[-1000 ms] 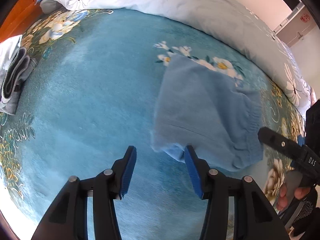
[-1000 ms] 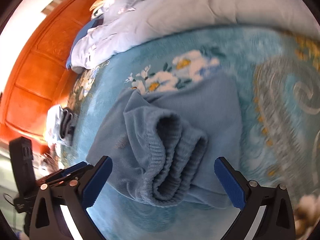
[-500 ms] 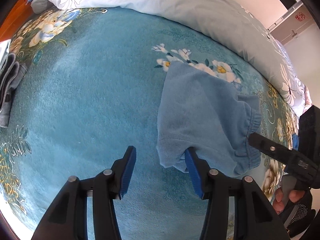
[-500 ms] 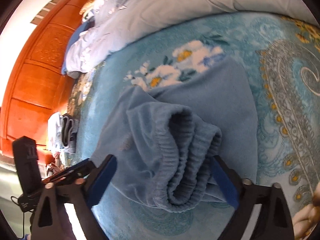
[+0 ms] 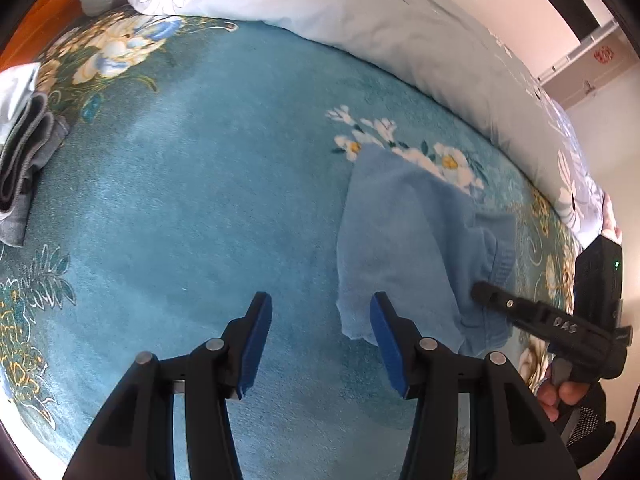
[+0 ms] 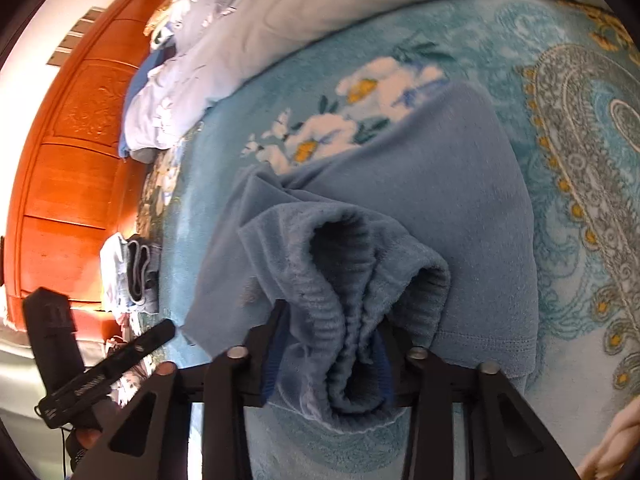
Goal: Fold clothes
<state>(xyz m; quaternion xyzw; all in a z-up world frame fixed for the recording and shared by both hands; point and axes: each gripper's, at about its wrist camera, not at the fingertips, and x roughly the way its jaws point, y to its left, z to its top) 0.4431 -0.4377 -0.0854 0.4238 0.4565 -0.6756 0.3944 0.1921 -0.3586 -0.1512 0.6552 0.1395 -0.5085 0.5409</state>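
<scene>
One light-blue fleece garment (image 6: 440, 216) lies on one teal floral blanket (image 5: 192, 200). Two tongs: the left tongs (image 5: 320, 332), with two blue-padded fingers (image 5: 256, 340), and the right tongs (image 6: 326, 364), likewise two-fingered. One pale floral duvet (image 5: 380, 12) lies along the blanket's far edge. One stack of folded clothes (image 5: 24, 160) sits at the blanket's left edge; the number of pieces in it cannot be told. One orange wooden headboard (image 6: 72, 168).
</scene>
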